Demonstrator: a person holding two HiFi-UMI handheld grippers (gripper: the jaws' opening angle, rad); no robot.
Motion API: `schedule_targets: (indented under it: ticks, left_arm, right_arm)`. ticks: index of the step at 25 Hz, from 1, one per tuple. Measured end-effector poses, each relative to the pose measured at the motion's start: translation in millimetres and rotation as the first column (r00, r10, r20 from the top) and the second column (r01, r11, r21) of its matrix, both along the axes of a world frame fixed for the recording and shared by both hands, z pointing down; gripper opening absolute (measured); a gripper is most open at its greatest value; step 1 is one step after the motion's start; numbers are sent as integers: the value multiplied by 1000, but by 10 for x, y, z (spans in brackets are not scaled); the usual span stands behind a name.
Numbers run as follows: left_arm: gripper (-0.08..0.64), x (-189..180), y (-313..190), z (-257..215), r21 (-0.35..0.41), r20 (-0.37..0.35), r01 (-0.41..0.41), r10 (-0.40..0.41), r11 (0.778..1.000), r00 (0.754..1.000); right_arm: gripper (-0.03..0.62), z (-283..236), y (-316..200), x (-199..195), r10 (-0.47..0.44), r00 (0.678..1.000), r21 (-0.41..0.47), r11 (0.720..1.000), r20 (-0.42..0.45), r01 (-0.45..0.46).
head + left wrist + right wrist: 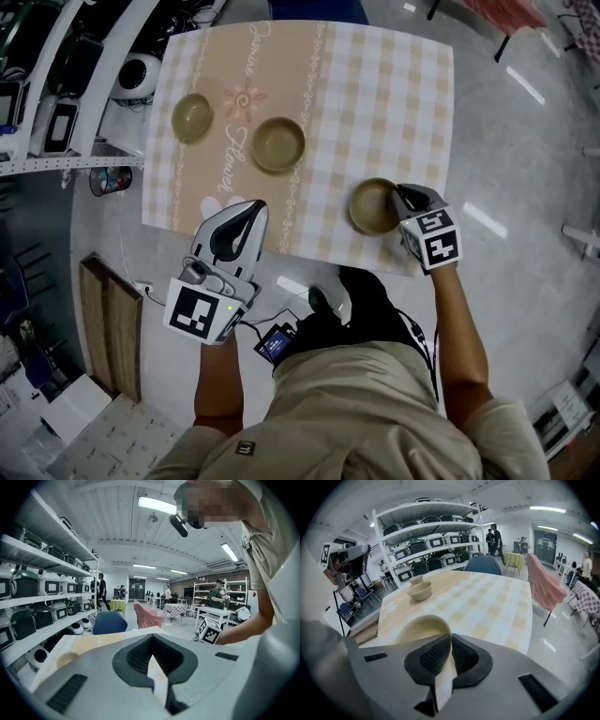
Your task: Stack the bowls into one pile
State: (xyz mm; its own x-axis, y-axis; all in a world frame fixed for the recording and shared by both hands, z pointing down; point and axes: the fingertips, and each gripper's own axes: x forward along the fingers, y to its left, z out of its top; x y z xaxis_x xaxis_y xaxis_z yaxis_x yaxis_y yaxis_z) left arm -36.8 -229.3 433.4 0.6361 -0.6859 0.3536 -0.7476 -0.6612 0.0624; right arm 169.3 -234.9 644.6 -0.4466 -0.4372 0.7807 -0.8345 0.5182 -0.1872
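The near bowl sits at the front right of the table, its rim pinched between the right gripper's pads. The middle bowl and far bowl lie apart, further left. The left gripper hangs at the table's near edge, tips together on nothing. With so thin a hold on one side of the rim, the near bowl could swing, tilt or slip out once lifted.

Checked table; three bowls

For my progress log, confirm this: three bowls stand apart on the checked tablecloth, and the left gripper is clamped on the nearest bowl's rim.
Wrong gripper: the right gripper view shows the right gripper clamped on the rim of the nearest bowl. The left gripper is shut on nothing. The rest stands.
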Motion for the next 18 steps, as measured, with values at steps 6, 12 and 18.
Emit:
schedule_targets:
  ticks: [6,12,18]
  left_arm:
    - [6,-77,-87,-209,23,13,24,-24,999,1000]
    - [6,-194,-192,-495,60,24,59,-60,996,998]
    - [6,-313,-263,-735,93,32,95,-98,991,995]
  right_arm:
    - [14,-338,-89,-76,-18,999,21,1000,48,17]
    - [12,-823,-307,-195,-50,995,87,995,82,43]
    - [12,-1271,-562,-402,-94,989,155,985,113,76]
